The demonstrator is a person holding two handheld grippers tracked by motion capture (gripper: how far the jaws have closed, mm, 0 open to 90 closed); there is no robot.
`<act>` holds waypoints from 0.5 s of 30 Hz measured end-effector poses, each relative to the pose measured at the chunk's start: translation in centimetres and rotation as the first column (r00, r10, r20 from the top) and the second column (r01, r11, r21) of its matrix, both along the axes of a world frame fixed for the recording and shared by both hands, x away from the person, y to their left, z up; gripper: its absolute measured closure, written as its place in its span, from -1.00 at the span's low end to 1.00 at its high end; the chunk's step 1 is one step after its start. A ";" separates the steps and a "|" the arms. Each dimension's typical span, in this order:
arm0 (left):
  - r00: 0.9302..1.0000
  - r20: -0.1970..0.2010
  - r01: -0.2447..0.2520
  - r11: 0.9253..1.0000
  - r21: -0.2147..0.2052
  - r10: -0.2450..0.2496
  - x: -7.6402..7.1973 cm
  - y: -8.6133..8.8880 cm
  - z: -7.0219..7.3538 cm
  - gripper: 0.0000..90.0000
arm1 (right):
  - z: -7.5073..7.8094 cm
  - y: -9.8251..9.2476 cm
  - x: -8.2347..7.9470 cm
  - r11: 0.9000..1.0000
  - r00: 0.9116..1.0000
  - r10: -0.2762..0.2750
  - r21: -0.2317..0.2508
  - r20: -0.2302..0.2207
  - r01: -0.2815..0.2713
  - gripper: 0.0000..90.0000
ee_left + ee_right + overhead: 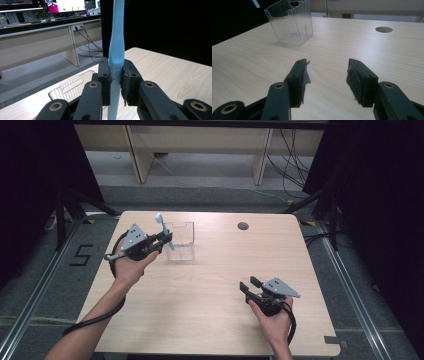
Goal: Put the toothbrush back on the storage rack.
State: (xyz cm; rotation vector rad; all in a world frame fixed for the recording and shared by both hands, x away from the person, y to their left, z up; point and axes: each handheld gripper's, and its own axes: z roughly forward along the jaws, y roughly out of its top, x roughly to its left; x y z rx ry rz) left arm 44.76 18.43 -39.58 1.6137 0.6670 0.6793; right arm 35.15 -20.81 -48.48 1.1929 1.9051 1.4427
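A light blue toothbrush (pixel 165 233) stands nearly upright in my left gripper (pixel 163 240), whose jaws are shut on its handle (pixel 116 50). The brush head points up and away, just left of a clear ribbed plastic container (pixel 180 241) at the table's back left. The container's rim (pixel 72 83) lies just beyond the left jaws, and the container (pixel 291 22) stands with nothing visible inside it. My right gripper (pixel 249 285) rests low over the table near the front right, open with nothing between its fingers (pixel 300 75).
The light wooden table (pixel 210 290) has a round cable hole (pixel 243 226) near its back edge. Beyond the table are desk legs and loose cables on the floor. Dark curtains flank both sides.
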 end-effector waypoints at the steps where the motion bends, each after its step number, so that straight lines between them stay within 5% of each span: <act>1: 1.000 0.004 -0.003 1.000 0.002 0.003 0.2 0.0 0.1 0.74 | -0.1 -0.1 0.0 1.000 1.000 0.001 -0.010 0.004 -0.001 0.13; 8: 1.000 0.007 -0.013 1.000 -0.003 0.013 0.9 0.2 0.3 0.74 | -0.3 -0.2 0.0 1.000 1.000 0.006 -0.009 0.018 -0.006 0.12; 12: 1.000 0.013 -0.020 1.000 -0.001 0.020 1.5 0.5 0.6 0.74 | -0.5 0.1 -0.2 1.000 1.000 -0.005 0.004 -0.028 0.005 0.10; 15: 1.000 0.018 -0.025 1.000 -0.002 0.025 1.9 0.7 0.9 0.74 | -0.7 0.2 0.1 1.000 1.000 0.012 -0.014 0.006 -0.012 0.10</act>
